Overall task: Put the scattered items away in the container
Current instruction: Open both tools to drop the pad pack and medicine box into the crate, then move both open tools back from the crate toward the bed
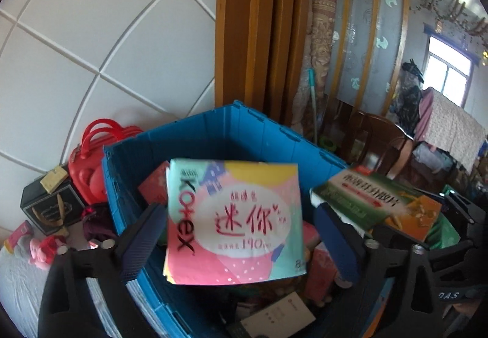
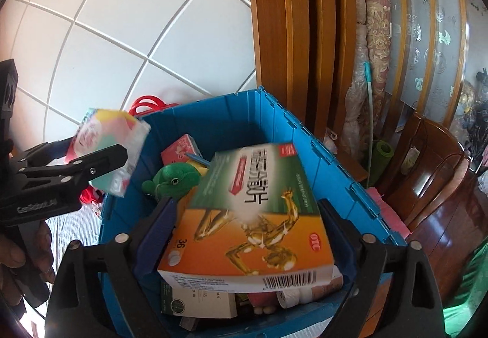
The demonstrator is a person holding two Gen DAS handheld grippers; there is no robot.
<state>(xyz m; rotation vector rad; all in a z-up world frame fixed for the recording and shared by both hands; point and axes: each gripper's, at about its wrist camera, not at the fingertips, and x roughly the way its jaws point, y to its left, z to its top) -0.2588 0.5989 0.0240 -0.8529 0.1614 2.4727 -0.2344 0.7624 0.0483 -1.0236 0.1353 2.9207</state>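
Observation:
My left gripper is shut on a pastel Kotex pad pack and holds it above the blue crate. The pack also shows in the right wrist view, held over the crate's left rim. My right gripper is shut on a green and orange medicine box above the blue crate. That box shows in the left wrist view at the right. Inside the crate lie a green plush toy, a pink packet and several small boxes.
A red handbag, a black box and pink and red cloth items lie left of the crate on a white cloth. A tiled wall stands behind. Wooden door frames, rolled mats and a wooden chair stand at the right.

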